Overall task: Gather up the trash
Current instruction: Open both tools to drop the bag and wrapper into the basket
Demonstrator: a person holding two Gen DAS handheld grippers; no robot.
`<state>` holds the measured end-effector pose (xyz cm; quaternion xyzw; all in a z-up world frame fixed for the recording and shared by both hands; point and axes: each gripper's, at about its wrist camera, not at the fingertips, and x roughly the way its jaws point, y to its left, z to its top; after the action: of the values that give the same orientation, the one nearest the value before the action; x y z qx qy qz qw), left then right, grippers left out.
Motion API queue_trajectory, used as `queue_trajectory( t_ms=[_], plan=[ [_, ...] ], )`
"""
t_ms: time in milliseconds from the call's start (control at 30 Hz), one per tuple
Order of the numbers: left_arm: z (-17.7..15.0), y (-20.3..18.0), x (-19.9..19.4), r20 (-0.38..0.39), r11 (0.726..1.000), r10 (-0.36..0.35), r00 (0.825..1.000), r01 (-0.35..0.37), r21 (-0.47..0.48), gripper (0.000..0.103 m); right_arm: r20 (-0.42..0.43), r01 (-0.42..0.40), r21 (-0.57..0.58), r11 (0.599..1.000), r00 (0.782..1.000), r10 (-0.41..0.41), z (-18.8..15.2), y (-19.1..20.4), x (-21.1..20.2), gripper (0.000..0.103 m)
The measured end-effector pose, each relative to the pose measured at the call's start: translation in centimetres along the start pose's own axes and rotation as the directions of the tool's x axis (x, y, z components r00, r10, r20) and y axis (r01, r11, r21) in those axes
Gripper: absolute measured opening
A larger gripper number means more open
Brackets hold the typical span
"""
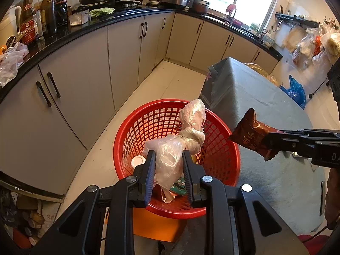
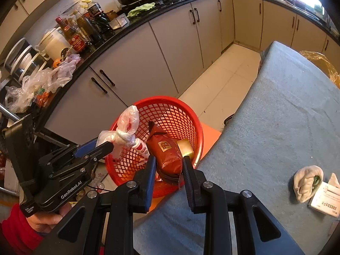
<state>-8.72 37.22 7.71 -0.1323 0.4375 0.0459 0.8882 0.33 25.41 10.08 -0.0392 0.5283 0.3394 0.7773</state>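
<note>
Left wrist view: the left gripper (image 1: 169,161) pinches a knotted clear plastic bag (image 1: 182,142) above the round red plastic lattice basket (image 1: 127,136) holding a white-capped bottle (image 1: 137,161); the right gripper (image 2: 169,165), beside the grey cloth surface (image 2: 286,114) edge, pinches a brown foil snack packet (image 2: 165,150).

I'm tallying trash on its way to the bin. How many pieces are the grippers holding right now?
2: a knotted plastic bag in the left gripper, and a brown snack wrapper in the right gripper, both over the red basket.

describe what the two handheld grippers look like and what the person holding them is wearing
Both grippers are black, angular frames with silver round bolts and ribbed pads. The left gripper has a blue finger and white "GenRobot.AI" lettering on its body. The right gripper shows partial white letters. A red sleeve covers the left wrist.
</note>
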Motion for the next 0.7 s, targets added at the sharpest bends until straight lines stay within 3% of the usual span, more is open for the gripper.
queue_trajectory(
  t_ms=[700],
  plan=[
    [0.5,0.8,1.5,-0.038,1.000,0.012,0.999,-0.011,0.005,0.024,-0.030,-0.006,0.033,0.999,1.000,0.007,1.8,-0.2,3.3,0.027]
  ],
)
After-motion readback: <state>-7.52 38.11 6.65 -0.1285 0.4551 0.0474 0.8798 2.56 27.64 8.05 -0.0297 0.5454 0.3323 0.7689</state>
